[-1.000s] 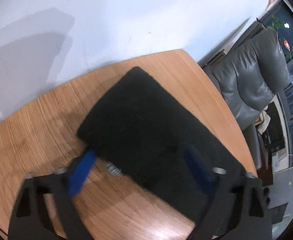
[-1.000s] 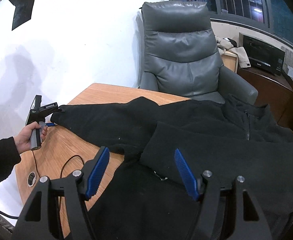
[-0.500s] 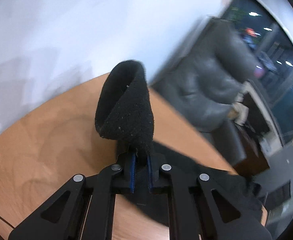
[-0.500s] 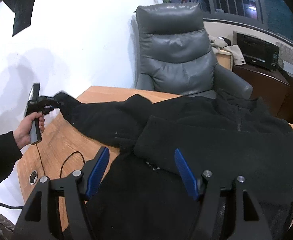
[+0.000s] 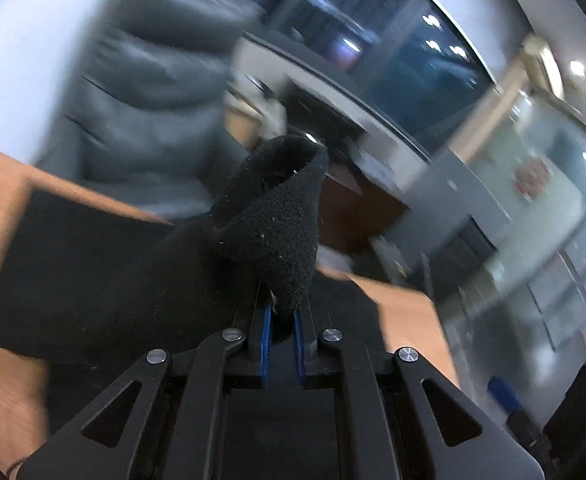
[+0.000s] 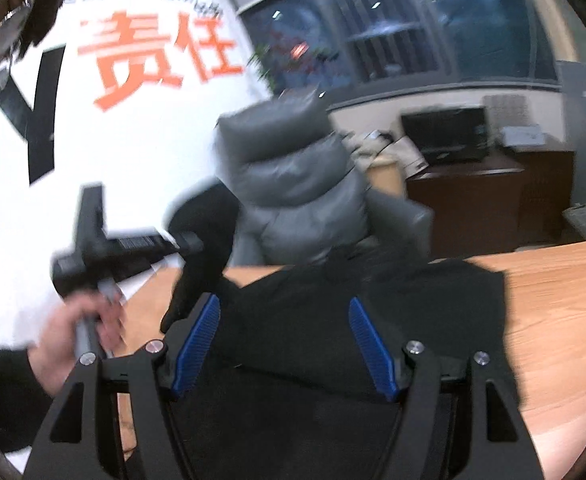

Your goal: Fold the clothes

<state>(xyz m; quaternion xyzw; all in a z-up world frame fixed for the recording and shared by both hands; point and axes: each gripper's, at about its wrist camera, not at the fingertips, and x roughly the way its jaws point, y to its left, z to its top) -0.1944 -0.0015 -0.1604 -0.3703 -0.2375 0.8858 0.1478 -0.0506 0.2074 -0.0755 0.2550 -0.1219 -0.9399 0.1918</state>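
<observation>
A grey leather armchair (image 6: 293, 184) stands behind the wooden table (image 6: 553, 280), against a white wall (image 6: 141, 152) bearing large orange characters (image 6: 161, 56); to its right a dark wooden cabinet (image 6: 489, 200) carries a black appliance (image 6: 445, 136) and some papers; dark windows (image 6: 393, 32) above reflect ceiling lights; a leafy plant (image 6: 281, 60) shows by the glass; the left wrist view is heavily blurred.
</observation>
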